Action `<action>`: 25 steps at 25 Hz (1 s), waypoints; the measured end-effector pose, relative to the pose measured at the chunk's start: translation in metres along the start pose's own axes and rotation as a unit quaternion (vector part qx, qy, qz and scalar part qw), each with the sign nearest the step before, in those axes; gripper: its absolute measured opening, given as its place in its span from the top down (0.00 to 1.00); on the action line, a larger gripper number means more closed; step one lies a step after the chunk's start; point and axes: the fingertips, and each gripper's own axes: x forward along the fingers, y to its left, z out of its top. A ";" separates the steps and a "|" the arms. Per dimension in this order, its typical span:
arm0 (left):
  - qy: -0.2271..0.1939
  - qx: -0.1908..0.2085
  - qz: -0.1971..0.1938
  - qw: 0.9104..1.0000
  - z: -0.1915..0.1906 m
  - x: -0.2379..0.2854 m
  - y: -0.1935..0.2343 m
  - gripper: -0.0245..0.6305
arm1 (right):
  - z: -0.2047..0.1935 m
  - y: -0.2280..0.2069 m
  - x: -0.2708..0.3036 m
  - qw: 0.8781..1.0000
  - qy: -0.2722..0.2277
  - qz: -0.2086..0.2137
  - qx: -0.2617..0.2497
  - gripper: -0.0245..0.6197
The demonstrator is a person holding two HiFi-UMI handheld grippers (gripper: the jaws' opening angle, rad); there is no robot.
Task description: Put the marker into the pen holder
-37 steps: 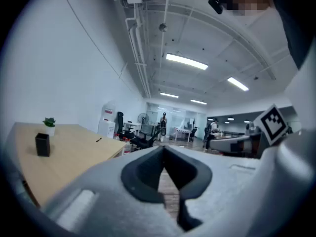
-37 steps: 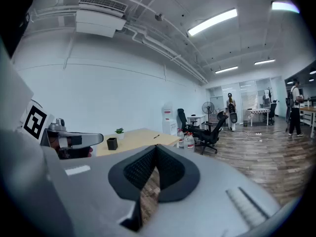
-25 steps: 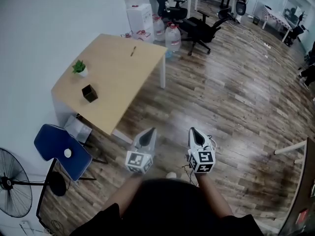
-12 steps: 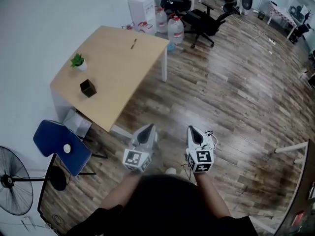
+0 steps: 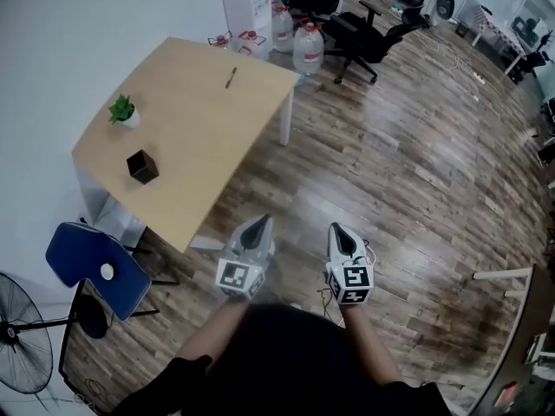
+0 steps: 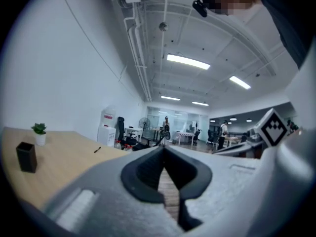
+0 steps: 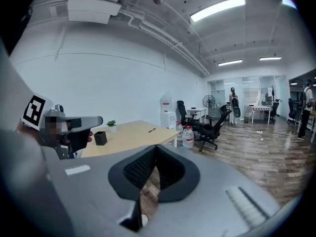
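A dark marker [image 5: 231, 78] lies on the far part of the light wooden table [image 5: 195, 137], also small in the left gripper view as the marker [image 6: 98, 150] and in the right gripper view as the marker [image 7: 151, 130]. The black square pen holder [image 5: 142, 166] stands near the table's left edge, seen too as the pen holder [image 6: 26, 157] and the pen holder [image 7: 100, 138]. My left gripper [image 5: 257, 224] and right gripper [image 5: 339, 232] hang over the floor, short of the table, both shut with nothing in them.
A small potted plant [image 5: 122, 111] stands beside the pen holder. A blue chair [image 5: 97, 266] and a fan [image 5: 22, 341] are at the left. Water bottles [image 5: 307, 50] and black office chairs [image 5: 368, 33] stand beyond the table's far corner. Wooden floor [image 5: 408, 172] stretches to the right.
The view has shifted forward: the table, chair and fan have slid left and down in the head view. Both grippers stay side by side, still shut.
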 end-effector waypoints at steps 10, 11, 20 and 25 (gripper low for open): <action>0.007 -0.019 -0.016 1.000 0.029 0.103 0.120 0.96 | 0.076 -0.021 0.144 0.999 0.002 -0.029 -0.018 0.96; 0.007 -0.020 -0.019 1.000 0.030 0.112 0.131 0.96 | 0.082 -0.025 0.158 0.999 0.003 -0.042 -0.020 0.96; -0.008 -0.038 -0.045 0.998 0.046 0.184 0.220 0.96 | 0.113 -0.018 0.277 0.999 0.020 -0.038 -0.023 0.96; 0.001 -0.028 -0.046 0.999 0.044 0.212 0.258 0.96 | 0.127 -0.009 0.312 0.999 0.027 -0.025 -0.027 0.96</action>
